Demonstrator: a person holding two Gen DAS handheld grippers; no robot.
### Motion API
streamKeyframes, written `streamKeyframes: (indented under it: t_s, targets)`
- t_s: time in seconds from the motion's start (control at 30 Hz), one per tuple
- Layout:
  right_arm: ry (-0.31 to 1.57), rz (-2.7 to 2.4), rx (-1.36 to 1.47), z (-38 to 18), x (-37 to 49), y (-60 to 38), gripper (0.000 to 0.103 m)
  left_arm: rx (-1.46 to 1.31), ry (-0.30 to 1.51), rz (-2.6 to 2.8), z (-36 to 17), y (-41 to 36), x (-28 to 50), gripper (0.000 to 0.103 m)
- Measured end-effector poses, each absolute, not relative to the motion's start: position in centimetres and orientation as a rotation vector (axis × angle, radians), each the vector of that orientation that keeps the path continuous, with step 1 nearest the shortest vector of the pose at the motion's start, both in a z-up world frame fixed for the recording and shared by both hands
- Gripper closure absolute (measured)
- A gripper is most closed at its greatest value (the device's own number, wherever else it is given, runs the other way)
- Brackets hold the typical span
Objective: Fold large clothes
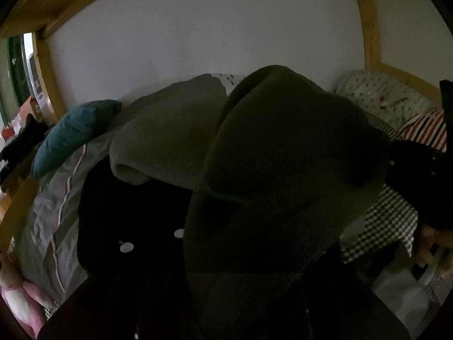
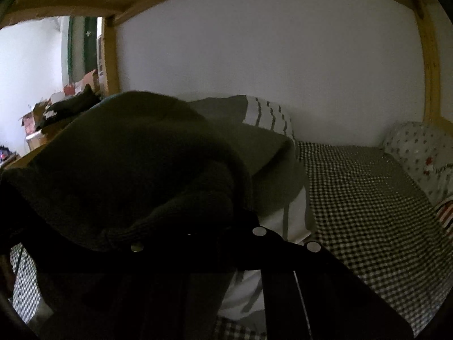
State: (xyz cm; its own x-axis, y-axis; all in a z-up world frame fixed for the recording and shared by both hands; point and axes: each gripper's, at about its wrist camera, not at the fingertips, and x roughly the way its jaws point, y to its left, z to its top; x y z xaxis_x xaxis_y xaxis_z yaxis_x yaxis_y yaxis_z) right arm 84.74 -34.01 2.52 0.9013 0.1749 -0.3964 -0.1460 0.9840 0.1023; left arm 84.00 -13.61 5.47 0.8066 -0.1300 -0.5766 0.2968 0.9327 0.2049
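A large dark olive-green knitted garment (image 1: 283, 155) hangs lifted above the bed and fills the middle of the left wrist view. It drapes over my left gripper (image 1: 215, 226), whose dark fingers (image 1: 127, 226) show only partly beneath the cloth. In the right wrist view the same garment (image 2: 127, 170) bunches over my right gripper (image 2: 226, 232). One black finger (image 2: 283, 240) with silver screws runs along its lower edge. Both grippers appear shut on the garment, though the cloth hides the fingertips.
The bed has a black-and-white checked sheet (image 2: 368, 198). A grey folded blanket (image 1: 170, 130), a teal pillow (image 1: 73, 130) and a dotted pillow (image 2: 419, 153) lie by the white wall. Wooden bunk posts (image 2: 430, 70) frame the bed. A pink soft toy (image 1: 19, 297) lies at the left edge.
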Motion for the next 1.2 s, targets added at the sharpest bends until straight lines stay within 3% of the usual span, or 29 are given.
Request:
streamKeyframes:
  t_s: [0.7,1.2]
  targets:
    - [0.379,0.306,-0.011,6.1,69.1,-30.6,0.096,0.090,0.584,-0.269,5.6,-9.5,71.3,0.089]
    - [0.529,0.362,-0.081,-5.2,57.5,-27.8,0.096,0.078,0.724,-0.251,-5.1,-8.0,60.9,0.089]
